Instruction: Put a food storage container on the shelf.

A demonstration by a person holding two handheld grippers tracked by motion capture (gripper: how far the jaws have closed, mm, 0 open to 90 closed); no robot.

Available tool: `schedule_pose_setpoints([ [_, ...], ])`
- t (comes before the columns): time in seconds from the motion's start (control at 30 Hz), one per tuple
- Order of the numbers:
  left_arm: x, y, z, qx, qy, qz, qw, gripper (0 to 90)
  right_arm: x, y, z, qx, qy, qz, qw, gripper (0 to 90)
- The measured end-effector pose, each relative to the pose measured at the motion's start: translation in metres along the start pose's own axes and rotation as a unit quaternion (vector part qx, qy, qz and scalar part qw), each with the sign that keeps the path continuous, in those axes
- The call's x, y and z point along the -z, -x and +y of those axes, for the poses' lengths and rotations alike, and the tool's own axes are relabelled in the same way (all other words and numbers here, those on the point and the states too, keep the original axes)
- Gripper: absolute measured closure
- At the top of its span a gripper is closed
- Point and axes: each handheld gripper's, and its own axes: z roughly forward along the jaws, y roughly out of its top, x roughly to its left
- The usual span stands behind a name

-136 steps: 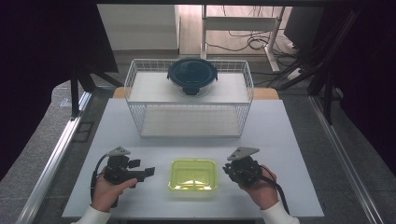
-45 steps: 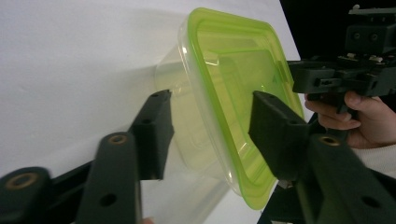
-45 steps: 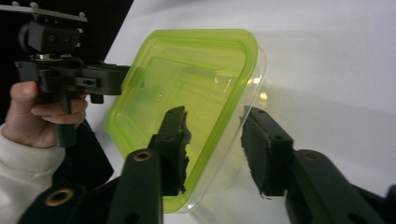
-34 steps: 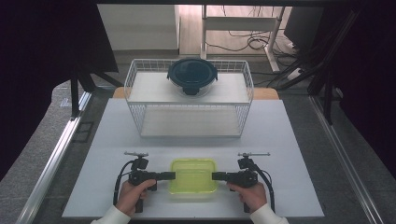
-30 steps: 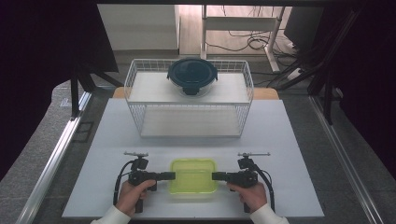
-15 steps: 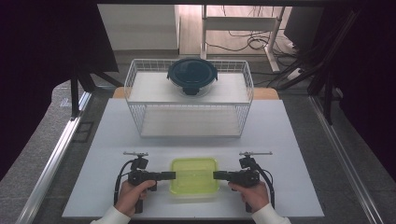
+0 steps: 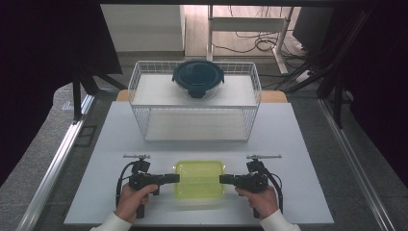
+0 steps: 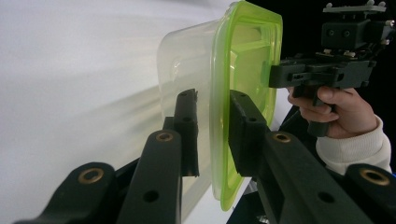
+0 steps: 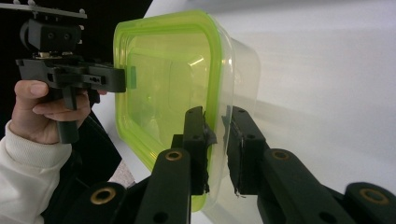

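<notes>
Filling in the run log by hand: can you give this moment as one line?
left gripper: shut on green-lidded container left rim | right gripper: shut on right rim | container: on table | wire basket: untouched

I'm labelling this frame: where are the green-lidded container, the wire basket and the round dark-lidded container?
green-lidded container (image 7: 199, 179), high view, middle of lid.
wire basket (image 7: 195, 128), high view, front wall.
round dark-lidded container (image 7: 197, 77), high view, lid centre.

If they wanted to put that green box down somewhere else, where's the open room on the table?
Bare white table lies on both sides of the wire basket, and in a strip between it and the green box. The near edge is crowded: the left claw and right claw clamp the box's ends.
</notes>
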Motion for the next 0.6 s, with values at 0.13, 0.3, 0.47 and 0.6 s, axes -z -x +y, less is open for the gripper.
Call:
schedule_pose_setpoints([
  [0.13,0.001,0.001,0.001,-0.001,0.004,-0.004,1.0000,75.1,0.003,-0.003,0.003,0.007,0.002,0.002,1.0000,77.8],
  [0.3,0.005,0.007,0.003,-0.010,0.009,-0.003,0.9999,75.1,0.006,-0.008,0.005,0.019,0.006,-0.003,0.9998,77.9],
  [0.47,0.014,0.018,0.010,-0.024,0.020,-0.008,0.9995,75.1,0.013,-0.017,0.009,0.020,0.019,0.009,0.9996,77.9],
  [0.6,0.017,0.021,0.015,-0.025,0.026,-0.013,0.9993,75.2,0.019,-0.026,0.016,0.036,0.029,0.007,0.9989,77.8],
])
